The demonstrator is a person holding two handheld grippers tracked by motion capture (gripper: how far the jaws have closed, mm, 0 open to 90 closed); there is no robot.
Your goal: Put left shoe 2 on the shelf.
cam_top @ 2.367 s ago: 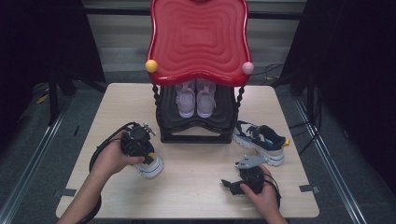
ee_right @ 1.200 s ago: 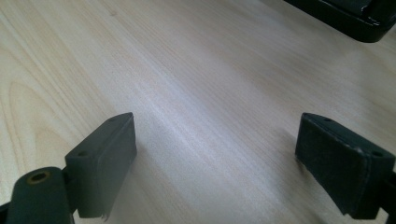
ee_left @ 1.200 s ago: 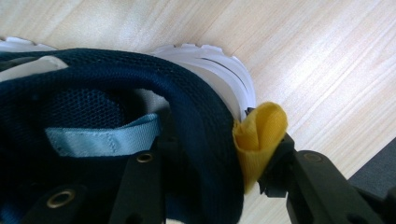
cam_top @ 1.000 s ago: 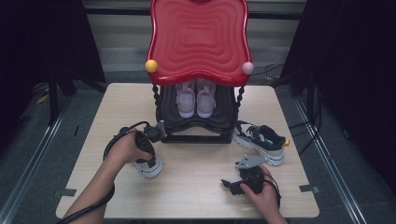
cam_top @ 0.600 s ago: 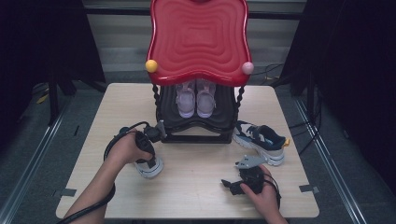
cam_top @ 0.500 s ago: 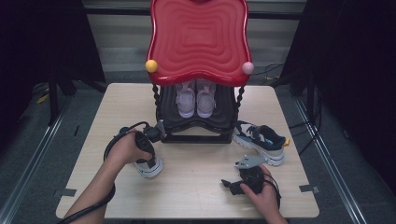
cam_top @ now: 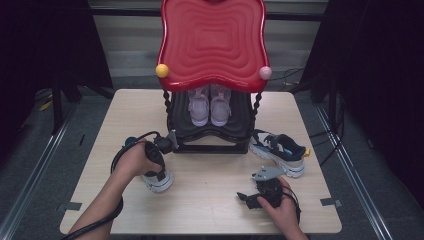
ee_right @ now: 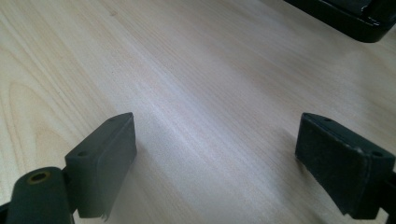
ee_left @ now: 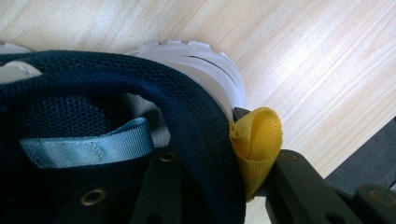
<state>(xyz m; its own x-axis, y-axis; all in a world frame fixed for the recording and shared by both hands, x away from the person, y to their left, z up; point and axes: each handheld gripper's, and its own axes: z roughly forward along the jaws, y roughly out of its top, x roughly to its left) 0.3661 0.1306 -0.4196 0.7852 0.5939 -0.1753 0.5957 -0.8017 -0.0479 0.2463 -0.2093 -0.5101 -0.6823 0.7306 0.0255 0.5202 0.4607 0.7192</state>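
Sneaker (ee_left: 116,121) work, and it all sits on the wooden table (cam_top: 210,200), where a black shoe rack (cam_top: 210,132) with a red top (cam_top: 212,42) already holds a pale pair (cam_top: 210,105). Its navy mate (cam_top: 279,150) waits beside the rack, probably next in line. The left gripper (cam_top: 159,162) has just been closing, and it's now pinching the heel collar by the yellow pull tab (ee_left: 257,144), a firm spot for lifting. The right gripper (ee_right: 224,154) rests with jaws spread wide over bare wood.

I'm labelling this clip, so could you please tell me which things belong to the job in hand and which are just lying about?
In the job:
- left gripper, jaws shut on navy shoe heel collar
- shoe rack

Lying about:
- second navy shoe
- pink shoes
- right gripper, open
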